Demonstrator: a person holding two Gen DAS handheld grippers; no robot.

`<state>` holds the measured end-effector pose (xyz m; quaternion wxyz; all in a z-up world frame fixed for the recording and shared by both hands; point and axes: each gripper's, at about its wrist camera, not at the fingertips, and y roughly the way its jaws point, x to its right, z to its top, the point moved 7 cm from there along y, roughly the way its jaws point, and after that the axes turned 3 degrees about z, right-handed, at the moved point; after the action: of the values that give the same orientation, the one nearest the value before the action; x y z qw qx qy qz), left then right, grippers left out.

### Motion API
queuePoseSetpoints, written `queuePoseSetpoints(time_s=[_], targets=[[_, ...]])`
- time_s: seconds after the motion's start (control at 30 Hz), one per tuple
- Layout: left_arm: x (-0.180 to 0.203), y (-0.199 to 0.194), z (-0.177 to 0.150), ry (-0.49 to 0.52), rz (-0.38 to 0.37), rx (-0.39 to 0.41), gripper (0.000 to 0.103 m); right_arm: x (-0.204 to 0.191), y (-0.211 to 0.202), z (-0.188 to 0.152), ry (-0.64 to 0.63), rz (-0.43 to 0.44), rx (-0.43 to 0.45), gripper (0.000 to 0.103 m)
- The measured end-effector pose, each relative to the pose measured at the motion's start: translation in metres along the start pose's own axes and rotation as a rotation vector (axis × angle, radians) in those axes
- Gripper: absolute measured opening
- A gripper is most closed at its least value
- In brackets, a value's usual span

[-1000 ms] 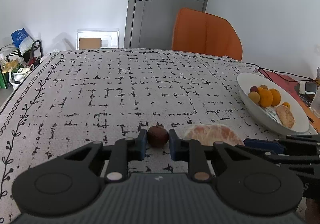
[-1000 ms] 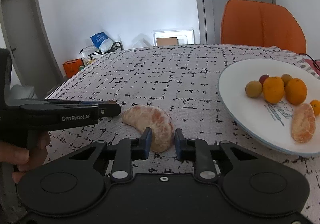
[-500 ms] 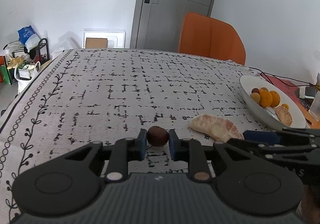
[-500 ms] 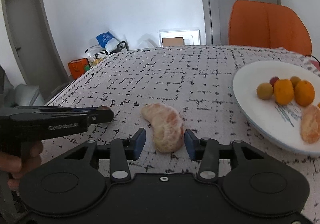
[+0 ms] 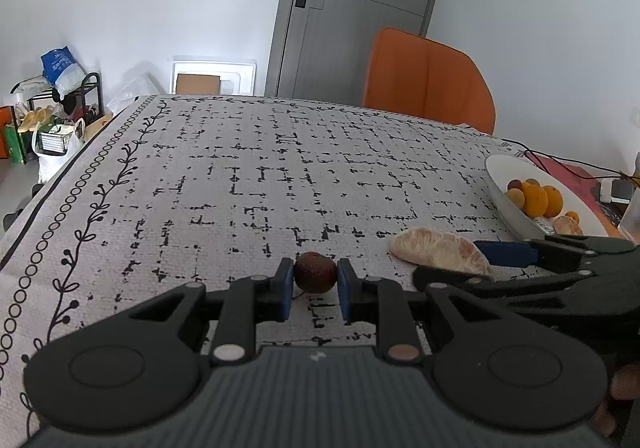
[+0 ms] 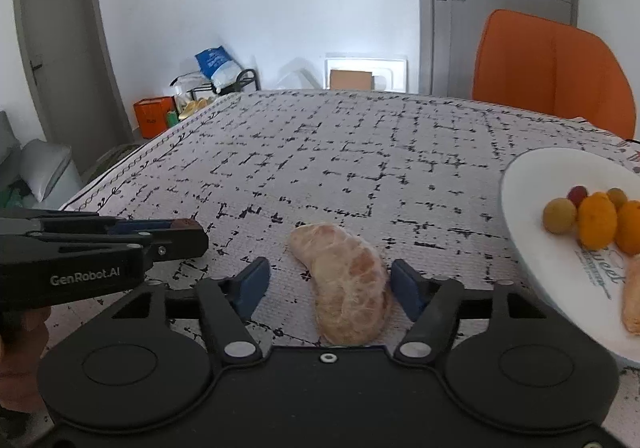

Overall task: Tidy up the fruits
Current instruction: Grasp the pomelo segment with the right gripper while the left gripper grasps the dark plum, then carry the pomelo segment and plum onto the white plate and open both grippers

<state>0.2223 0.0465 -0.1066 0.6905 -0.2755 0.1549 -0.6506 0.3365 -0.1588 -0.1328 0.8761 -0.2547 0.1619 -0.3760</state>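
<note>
Brown little round fruit point(image 5: 315, 277) is pinched tight in the left gripper point(image 5: 312, 284), just over the tablecloth point(image 5: 248, 183). Right gripper point(image 6: 326, 284) jaws just spread apart, peeled citrus segment point(image 6: 348, 284) lying loose between them, white plate point(image 6: 524, 183) nearby

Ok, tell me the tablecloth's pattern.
Grey tablecloth with broken black grid lines and a vine border; clearest in the left wrist view.

Left gripper point(image 5: 312, 283) clamped, right gripper point(image 6: 328, 288) agape
</note>
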Motion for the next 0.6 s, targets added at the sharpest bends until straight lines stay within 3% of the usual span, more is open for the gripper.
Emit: queuePoseSetpoints(time_s=[0.17, 0.3, 0.6], targets=[[0.001, 0.0, -0.001, 0.001, -0.001, -0.003, 0.022, -0.002, 0.007, -0.002, -0.034, -0.019, -0.003, 0.076], [0.003, -0.002, 0.0, 0.003, -0.003, 0.001, 0.021, 0.001, 0.004, -0.001, -0.042, -0.045, 0.013, 0.039], [0.015, -0.007, 0.003, 0.02, -0.01, 0.014, 0.021, 0.01, -0.015, 0.002, 0.014, 0.006, 0.069, 0.036]])
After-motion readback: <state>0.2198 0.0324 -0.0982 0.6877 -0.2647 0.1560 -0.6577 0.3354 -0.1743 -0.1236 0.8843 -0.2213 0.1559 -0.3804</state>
